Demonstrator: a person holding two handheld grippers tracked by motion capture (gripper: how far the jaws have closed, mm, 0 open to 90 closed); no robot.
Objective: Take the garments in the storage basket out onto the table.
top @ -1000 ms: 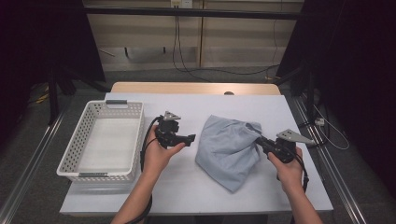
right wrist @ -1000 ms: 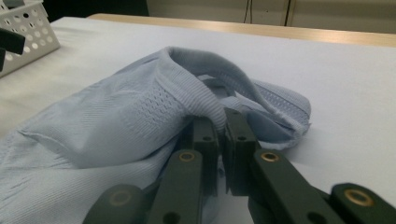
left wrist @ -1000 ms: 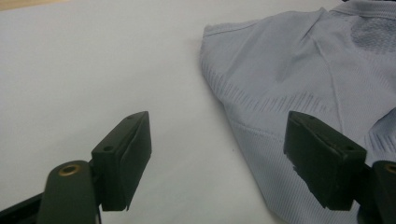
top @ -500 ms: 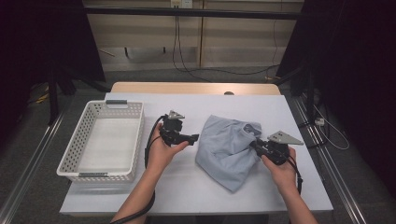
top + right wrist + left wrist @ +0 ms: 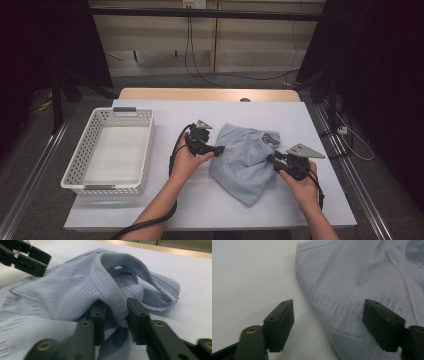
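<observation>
A light blue-grey knit garment (image 5: 245,162) lies crumpled on the white table (image 5: 165,205). My left gripper (image 5: 220,149) sits at its left edge, low over the table. In the left gripper view the jaws (image 5: 328,322) stand wide open over the garment's ribbed hem (image 5: 362,272) and have just been closing a little, with nothing pinched. My right gripper (image 5: 273,159) is at the garment's right side. In the right gripper view its jaws (image 5: 116,312) straddle a ribbed fold of the garment (image 5: 75,290) and have just been opening, so the fold lies loose between them. The left gripper (image 5: 27,257) shows beyond.
A white perforated basket (image 5: 80,150) stands at the table's left, with nothing in it. Bare table lies in front of the garment and behind it. Metal rails run along both sides of the table, and cables lie on the floor beyond its far edge.
My left gripper has moved right and down to the garment's left edge. The right gripper's jaws have parted from the fold they pinched; that hand has barely shifted.
</observation>
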